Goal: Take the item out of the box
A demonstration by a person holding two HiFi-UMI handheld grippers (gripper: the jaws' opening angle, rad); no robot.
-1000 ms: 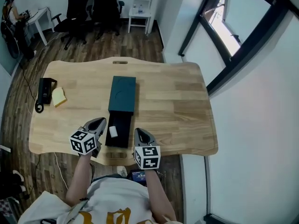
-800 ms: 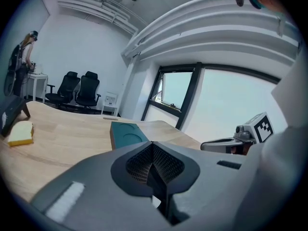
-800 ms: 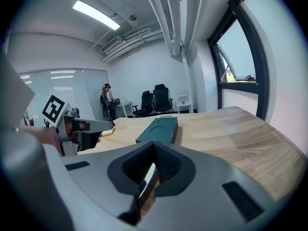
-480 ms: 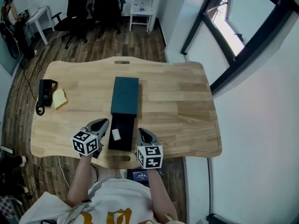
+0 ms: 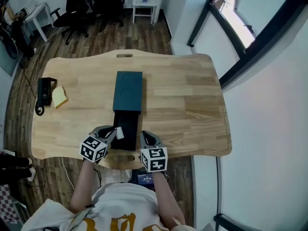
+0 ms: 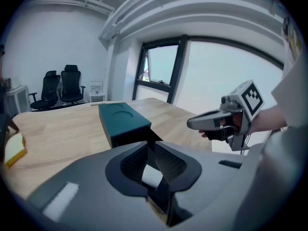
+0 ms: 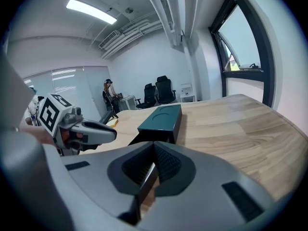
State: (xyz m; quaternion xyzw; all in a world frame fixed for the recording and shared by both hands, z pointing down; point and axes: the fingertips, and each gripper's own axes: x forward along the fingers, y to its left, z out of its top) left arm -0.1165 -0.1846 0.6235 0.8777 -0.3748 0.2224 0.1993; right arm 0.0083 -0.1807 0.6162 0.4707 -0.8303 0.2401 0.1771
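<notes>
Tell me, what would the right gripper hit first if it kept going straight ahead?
Likely the black tray, whose wall sits between the right gripper's jaws; beyond it, the dark green sleeve.

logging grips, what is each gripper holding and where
The right gripper pinches the dark tray by its right wall. The left gripper, jaws just been opening, has the small white item between them; grip unclear.

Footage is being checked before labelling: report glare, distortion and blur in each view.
Head view: window pane blown out white, table evenly lit and sharp. Left gripper view: fisheye bending, black corners, the left hand-held gripper soft where its body nears the lens. Right gripper view: same fisheye vignette, ceiling light strip clipped white, teal box sharp.
</notes>
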